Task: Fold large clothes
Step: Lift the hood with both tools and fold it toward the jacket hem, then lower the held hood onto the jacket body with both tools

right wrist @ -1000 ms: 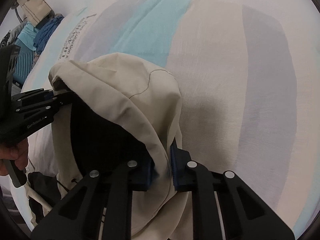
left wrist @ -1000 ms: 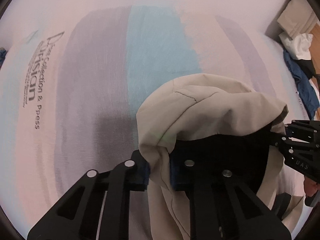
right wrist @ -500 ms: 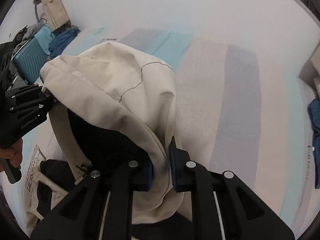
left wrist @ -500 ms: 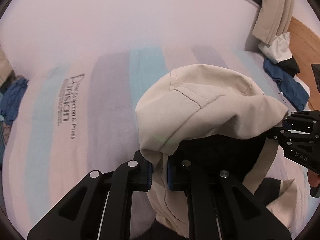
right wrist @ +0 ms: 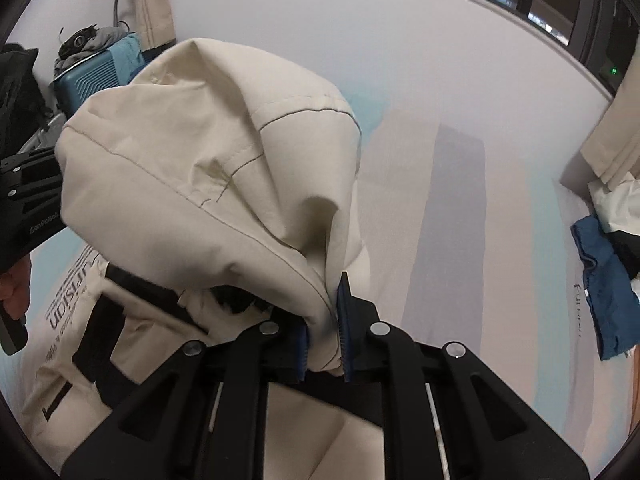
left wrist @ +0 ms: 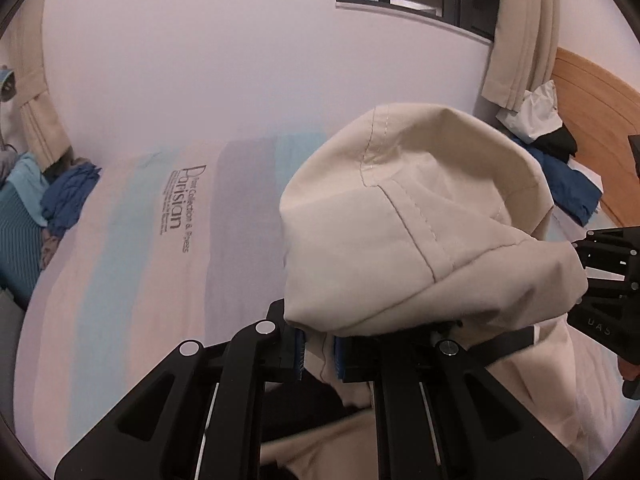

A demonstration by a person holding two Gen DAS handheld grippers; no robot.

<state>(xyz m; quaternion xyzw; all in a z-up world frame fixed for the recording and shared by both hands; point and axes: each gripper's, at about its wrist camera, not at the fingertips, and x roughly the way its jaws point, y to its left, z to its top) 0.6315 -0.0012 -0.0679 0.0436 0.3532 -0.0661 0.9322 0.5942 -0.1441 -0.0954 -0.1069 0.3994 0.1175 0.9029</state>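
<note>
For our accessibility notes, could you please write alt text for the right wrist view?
The right gripper has its jaws shut on a fold of a beige hooded jacket, lifted above a pastel-striped bed sheet. The left gripper holds the jacket's far side; blue clothes lie at right.

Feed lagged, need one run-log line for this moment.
left hand-held gripper: shut on beige hooded cotton jacket | right hand-held gripper: shut on it | hood lifted over striped bedsheet

1 jacket (left wrist: 420, 240); 2 grippers (left wrist: 318, 354)
</note>
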